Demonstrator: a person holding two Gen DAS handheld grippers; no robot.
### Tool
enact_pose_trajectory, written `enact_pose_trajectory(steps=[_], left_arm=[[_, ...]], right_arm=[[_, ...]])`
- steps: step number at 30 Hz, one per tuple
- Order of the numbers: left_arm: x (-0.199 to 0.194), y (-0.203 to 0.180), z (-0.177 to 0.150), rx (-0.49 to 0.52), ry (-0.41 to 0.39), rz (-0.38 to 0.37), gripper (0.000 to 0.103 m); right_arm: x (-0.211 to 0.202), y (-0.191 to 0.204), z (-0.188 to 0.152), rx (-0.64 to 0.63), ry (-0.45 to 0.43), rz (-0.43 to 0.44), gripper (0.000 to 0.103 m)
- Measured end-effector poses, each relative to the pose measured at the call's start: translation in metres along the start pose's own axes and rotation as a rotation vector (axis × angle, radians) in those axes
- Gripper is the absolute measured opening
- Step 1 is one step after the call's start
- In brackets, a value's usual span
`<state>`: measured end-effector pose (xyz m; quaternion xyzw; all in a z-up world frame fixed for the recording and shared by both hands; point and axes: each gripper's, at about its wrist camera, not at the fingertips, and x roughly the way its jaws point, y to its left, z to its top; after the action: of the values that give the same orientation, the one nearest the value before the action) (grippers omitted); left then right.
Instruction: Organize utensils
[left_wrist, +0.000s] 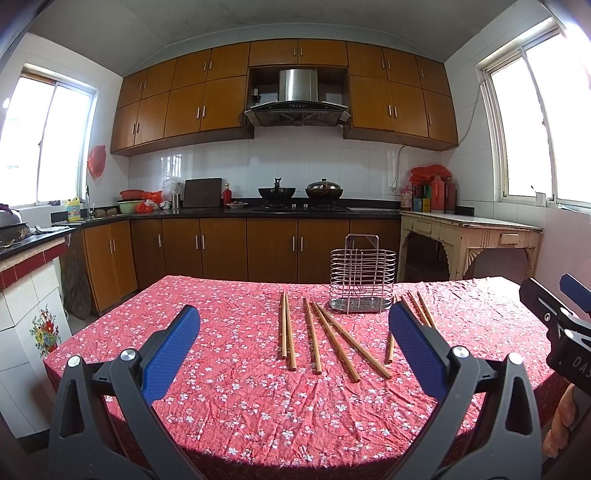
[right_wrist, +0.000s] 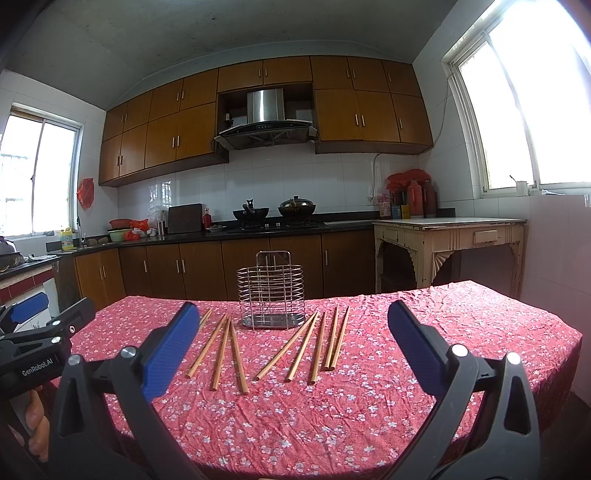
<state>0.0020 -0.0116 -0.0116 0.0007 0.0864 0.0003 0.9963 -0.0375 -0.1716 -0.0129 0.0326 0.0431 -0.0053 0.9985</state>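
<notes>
Both the left gripper (left_wrist: 293, 326) and right gripper (right_wrist: 291, 325) hover low in frame with jaws wide open and empty, seemingly poised to pick up chopsticks (right_wrist: 221, 349) scattered mid-frame on the tabletop (right_wrist: 424, 424) before the empty wire holder (right_wrist: 271, 291).

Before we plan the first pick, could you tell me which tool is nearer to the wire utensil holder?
Right. The right tool faces the wire utensil holder nearly head-on; the left tool sits off to its left, both held open short of it.
</notes>
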Motion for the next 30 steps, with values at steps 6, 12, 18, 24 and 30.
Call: enact_pose_trajectory(steps=[6, 12, 18, 24, 30], left_arm=[[0.000, 0.000, 0.000, 0.000, 0.002, 0.000, 0.101], [0.000, 0.000, -0.001, 0.000, 0.001, -0.001, 0.101], [0.001, 0.000, -0.003, 0.000, 0.002, -0.002, 0.101], [0.002, -0.001, -0.004, 0.000, 0.005, 0.001, 0.101], [0.013, 0.000, -0.005, -0.003, 0.026, 0.022, 0.101]], right_arm=[[0.000, 0.000, 0.000, 0.001, 0.000, 0.000, 0.099], [0.000, 0.000, -0.001, 0.000, 0.000, -0.001, 0.099], [0.001, 0.000, -0.001, 0.002, 0.001, 0.000, 0.099], [0.002, 0.000, -0.002, 0.000, 0.002, 0.000, 0.099], [0.016, 0.001, -0.008, 0.005, 0.030, -0.002, 0.099]])
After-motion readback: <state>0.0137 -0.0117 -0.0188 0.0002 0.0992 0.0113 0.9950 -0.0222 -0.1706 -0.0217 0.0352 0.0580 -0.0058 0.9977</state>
